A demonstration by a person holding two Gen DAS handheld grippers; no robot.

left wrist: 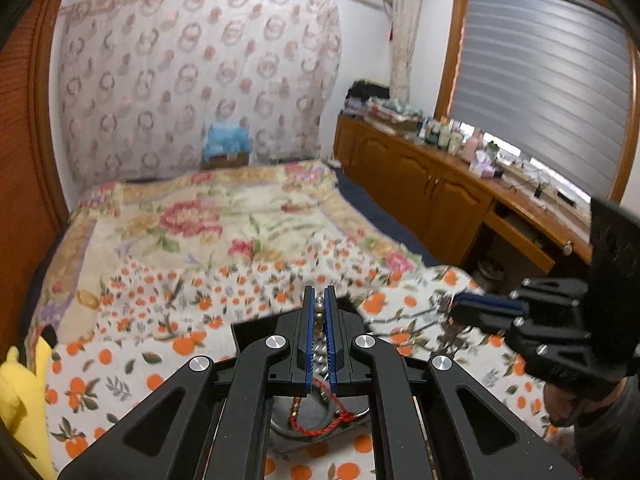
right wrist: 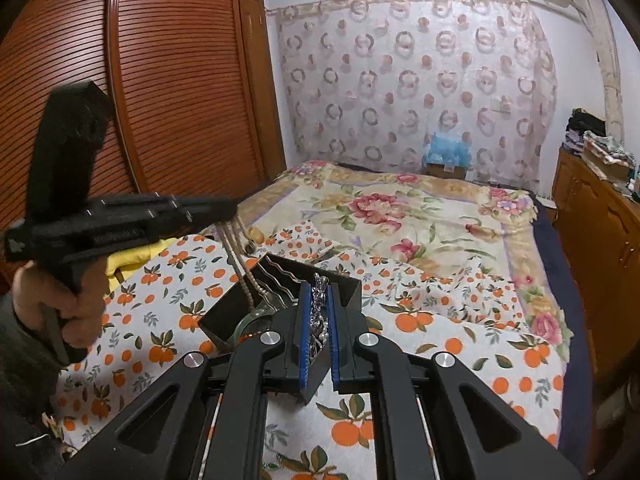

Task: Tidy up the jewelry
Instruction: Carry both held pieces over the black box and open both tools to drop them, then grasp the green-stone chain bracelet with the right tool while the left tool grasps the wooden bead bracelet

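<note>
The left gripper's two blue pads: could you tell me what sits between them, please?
A beaded strand is pinched between the left gripper pads, seen in the left wrist view.

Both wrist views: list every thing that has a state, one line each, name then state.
left hand-held gripper: shut on the bead strand
bead strand: clamped, hanging toward the box
right hand-held gripper: shut on the silver jewelry
silver jewelry: clamped, lifted
black box: open, on the bedspread
window blind: lowered most of the way
</note>
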